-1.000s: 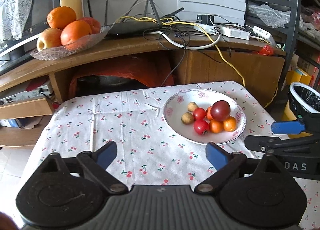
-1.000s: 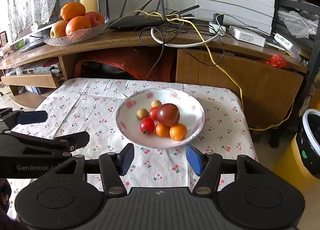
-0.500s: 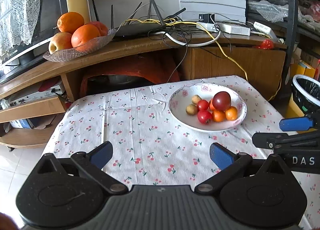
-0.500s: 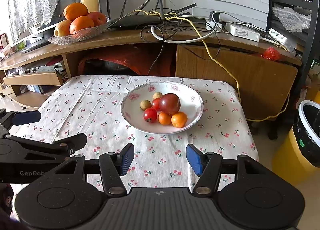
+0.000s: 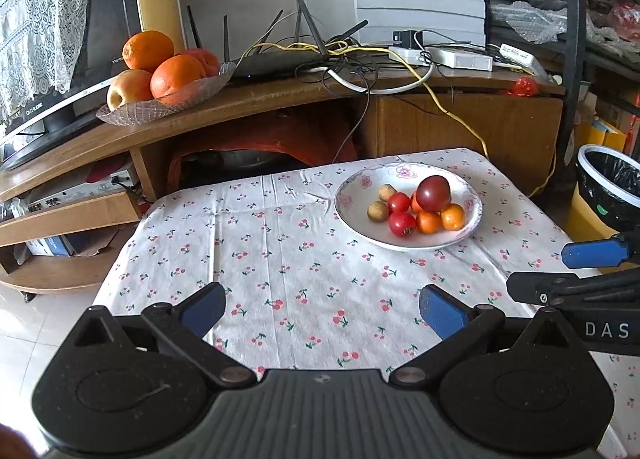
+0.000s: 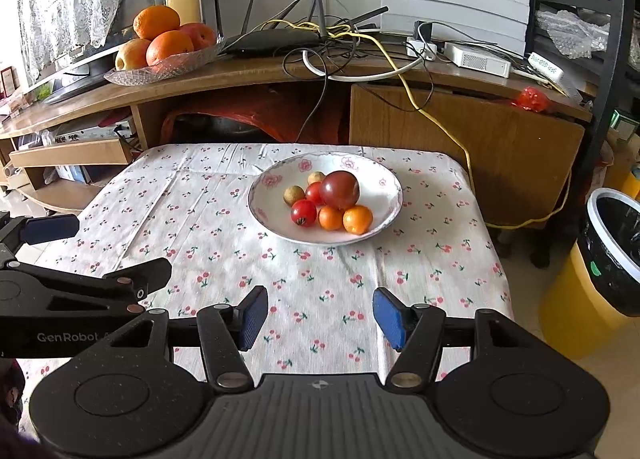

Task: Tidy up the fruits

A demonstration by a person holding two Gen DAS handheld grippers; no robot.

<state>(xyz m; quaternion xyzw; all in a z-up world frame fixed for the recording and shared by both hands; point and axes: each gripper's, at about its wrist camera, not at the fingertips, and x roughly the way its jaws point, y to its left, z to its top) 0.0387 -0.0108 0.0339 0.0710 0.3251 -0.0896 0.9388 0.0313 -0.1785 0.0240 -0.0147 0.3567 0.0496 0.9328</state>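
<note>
A white flowered bowl (image 5: 352, 215) (image 6: 384, 183) sits on the cherry-print tablecloth (image 5: 280, 259) (image 6: 208, 243). In it lie a large dark tomato (image 5: 433, 193) (image 6: 339, 189), small red tomatoes (image 5: 402, 224) (image 6: 303, 212), small oranges (image 5: 452, 217) (image 6: 357, 219) and brown longans (image 5: 377, 211) (image 6: 294, 195). My left gripper (image 5: 320, 309) hangs open over the near left of the cloth, well short of the bowl. My right gripper (image 6: 320, 317) is open too, empty, in front of the bowl. Each gripper shows at the edge of the other's view.
A glass dish (image 5: 160, 105) (image 6: 160, 69) with oranges and apples stands on the wooden shelf behind the table. A router (image 5: 280, 59) and tangled cables crowd that shelf. A yellow bin with a black liner (image 5: 608, 187) (image 6: 612, 243) stands to the right of the table.
Both grippers have drawn back from the bowl and risen, so the bowl looks smaller and farther. Both stay open and empty.
</note>
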